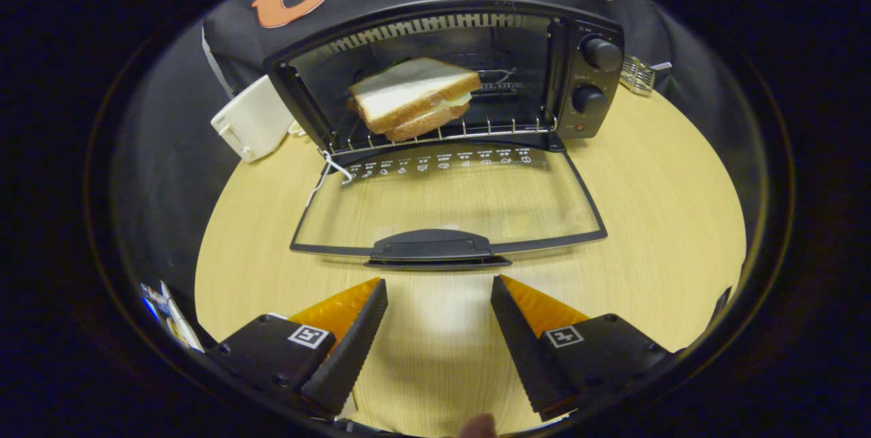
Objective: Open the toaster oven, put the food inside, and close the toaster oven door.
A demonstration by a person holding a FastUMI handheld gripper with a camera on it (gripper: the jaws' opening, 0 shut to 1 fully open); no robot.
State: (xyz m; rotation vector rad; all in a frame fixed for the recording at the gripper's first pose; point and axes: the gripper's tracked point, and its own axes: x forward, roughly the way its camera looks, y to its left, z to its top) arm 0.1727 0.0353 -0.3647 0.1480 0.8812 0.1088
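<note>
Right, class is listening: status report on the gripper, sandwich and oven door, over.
Gripper open, holding nothing, just short of door handle. Sandwich on rack inside toaster oven. Door flat open. Nothing in the way.

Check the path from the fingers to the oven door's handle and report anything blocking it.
Nothing visible blocks it. The gripper is open and holds nothing, with bare table between its fingers and the door handle just ahead. The door lies folded down flat, and the sandwich already sits on the rack inside the toaster oven.

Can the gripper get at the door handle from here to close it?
Probably yes. The gripper is open and empty, the door handle lies just ahead of its fingertips, and only bare table lies between them. The sandwich sits inside, on the rack.
</note>
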